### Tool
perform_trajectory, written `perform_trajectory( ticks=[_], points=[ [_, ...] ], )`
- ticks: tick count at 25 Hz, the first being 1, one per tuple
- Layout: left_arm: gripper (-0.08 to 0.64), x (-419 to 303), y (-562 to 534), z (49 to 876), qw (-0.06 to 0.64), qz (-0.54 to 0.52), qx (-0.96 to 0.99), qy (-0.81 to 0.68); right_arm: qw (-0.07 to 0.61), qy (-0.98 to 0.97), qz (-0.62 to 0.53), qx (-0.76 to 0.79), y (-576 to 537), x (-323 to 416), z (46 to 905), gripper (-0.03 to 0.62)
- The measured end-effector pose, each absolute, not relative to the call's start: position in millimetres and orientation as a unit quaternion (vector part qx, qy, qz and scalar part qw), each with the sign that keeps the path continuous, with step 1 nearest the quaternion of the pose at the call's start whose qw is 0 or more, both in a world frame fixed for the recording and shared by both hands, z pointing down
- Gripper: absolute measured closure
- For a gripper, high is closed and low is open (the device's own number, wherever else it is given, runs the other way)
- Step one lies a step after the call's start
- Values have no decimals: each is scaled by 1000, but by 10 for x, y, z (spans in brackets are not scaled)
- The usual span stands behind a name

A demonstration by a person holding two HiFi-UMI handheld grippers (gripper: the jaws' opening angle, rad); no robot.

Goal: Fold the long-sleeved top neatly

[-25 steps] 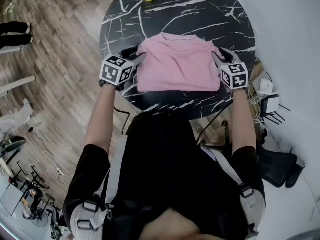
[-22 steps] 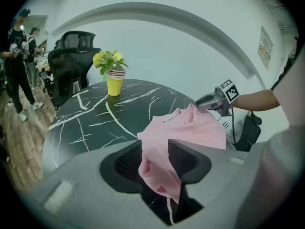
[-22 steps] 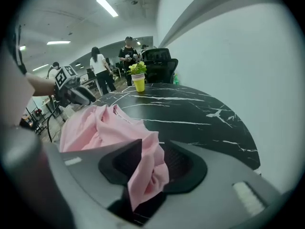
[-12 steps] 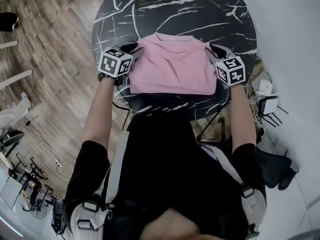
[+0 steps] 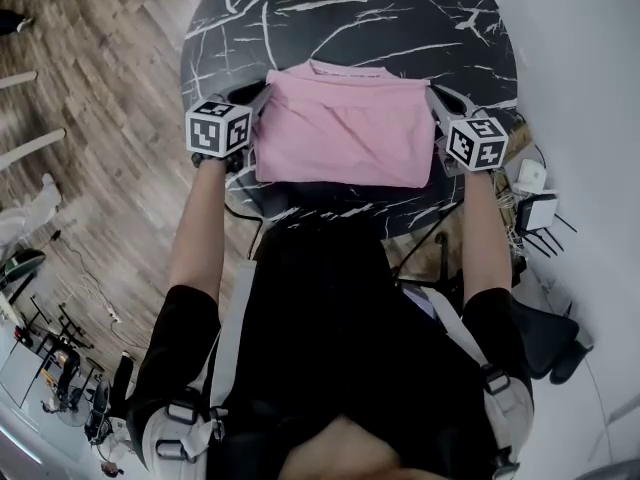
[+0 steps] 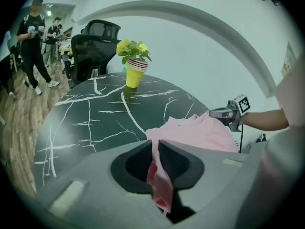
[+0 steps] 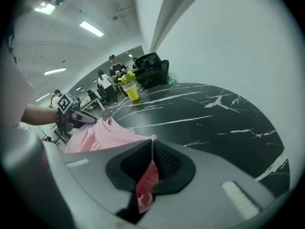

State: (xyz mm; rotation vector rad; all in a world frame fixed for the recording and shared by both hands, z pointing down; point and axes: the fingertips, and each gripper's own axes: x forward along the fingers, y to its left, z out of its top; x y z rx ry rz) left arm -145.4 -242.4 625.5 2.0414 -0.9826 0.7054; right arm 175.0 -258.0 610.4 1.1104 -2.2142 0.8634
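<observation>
The pink long-sleeved top (image 5: 345,128) lies as a folded rectangle on the round black marble table (image 5: 440,28). My left gripper (image 5: 258,103) is at the top's left edge and its jaws have just been closing; pink cloth (image 6: 159,175) is pinched between them. My right gripper (image 5: 438,103) is at the right edge, its jaws likewise just closed on pink fabric (image 7: 147,182). In the left gripper view the top (image 6: 200,132) stretches toward the other gripper (image 6: 228,116). In the right gripper view the top (image 7: 102,132) runs to the left gripper (image 7: 78,118).
A yellow pot with a flowering plant (image 6: 134,63) stands at the table's far edge. A black office chair (image 6: 93,39) is behind the table. People stand further back (image 6: 33,32). A white wall (image 5: 590,68) runs along the right, with cables and white boxes (image 5: 535,193) on the floor.
Both grippers moved in onto the top's side edges and closed on the cloth. The top's sides are now drawn up slightly at the grippers.
</observation>
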Motion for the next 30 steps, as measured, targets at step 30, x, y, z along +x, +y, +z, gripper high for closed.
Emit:
perform_trajectory(
  ticks=[30],
  points=[
    [477,-1642,-1762,5449,297,197,849,-388,213,-795,210,528,-1934,1489,5205,492]
  ],
)
